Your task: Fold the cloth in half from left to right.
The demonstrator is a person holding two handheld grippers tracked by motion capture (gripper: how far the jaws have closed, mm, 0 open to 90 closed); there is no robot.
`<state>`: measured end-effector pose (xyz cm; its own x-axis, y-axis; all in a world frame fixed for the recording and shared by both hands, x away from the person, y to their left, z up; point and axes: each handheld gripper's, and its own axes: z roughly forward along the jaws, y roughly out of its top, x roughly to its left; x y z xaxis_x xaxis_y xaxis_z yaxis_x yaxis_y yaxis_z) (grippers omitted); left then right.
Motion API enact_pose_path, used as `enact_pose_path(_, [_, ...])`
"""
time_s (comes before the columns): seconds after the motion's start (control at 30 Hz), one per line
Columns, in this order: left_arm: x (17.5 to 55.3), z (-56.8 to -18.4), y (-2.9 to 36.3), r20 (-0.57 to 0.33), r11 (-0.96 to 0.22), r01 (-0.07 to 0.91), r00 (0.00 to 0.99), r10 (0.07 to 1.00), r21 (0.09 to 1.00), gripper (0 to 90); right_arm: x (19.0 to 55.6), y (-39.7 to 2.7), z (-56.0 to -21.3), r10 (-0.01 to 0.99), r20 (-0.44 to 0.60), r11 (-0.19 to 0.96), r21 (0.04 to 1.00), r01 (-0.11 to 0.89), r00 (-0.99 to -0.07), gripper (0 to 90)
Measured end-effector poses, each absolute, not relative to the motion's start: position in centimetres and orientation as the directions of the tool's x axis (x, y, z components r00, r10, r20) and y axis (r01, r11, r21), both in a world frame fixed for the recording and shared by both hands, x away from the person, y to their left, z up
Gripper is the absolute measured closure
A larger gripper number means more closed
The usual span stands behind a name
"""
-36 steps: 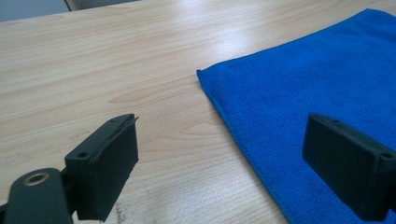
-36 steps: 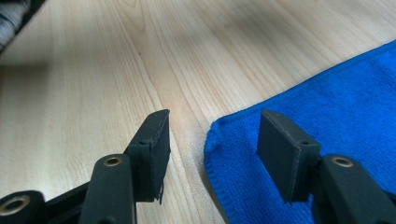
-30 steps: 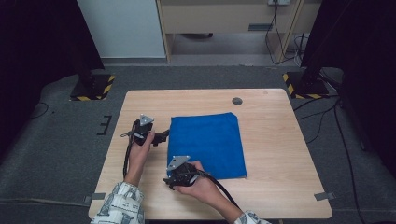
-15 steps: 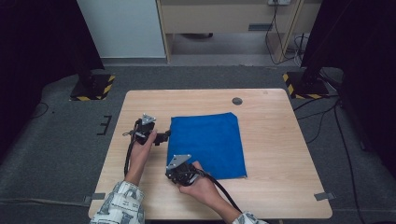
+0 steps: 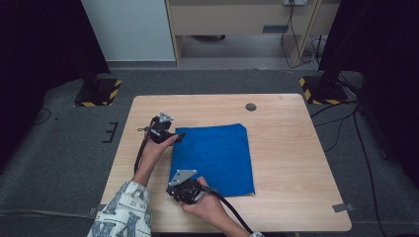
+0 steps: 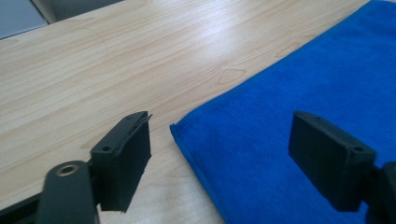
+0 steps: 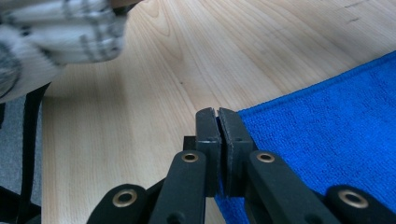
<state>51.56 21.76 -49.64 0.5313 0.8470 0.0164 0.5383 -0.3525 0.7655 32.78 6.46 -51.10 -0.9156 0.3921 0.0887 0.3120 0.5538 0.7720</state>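
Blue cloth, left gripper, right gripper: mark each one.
blue cloth [image 5: 217,155]: high view, middle of the fabric.
left gripper [image 6: 219,151]: left gripper view, midway between its open fingertips.
right gripper [image 7: 218,116]: right gripper view, fingertips pinched on the cloth corner.

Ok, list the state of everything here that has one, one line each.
Blue cloth: lying flat on the table, one near corner pinched.
Left claw: open, jaws straddling the cloth's far left corner, having just been closing a little; pads not yet on it.
Right claw: shut on the cloth's near left corner.
Dark round disc: lying flat on the table beyond the cloth, untouched.
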Motion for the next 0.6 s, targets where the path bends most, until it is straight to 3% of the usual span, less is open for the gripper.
enact_pose_path(0.4, [54.0,-51.4,24.0,-0.001,-0.324,0.590,0.482,0.876,0.740,40.4,32.2,7.2,-51.4,0.404,0.091,0.547,0.773,0.320,-0.910,87.8])
enact_pose_path(0.6, [54.2,-52.1,23.9,-0.058,-0.297,0.607,0.494,0.868,0.737,41.4,32.1,7.1,-51.4,0.404,0.084,0.554,0.770,0.317,-0.911,87.7])
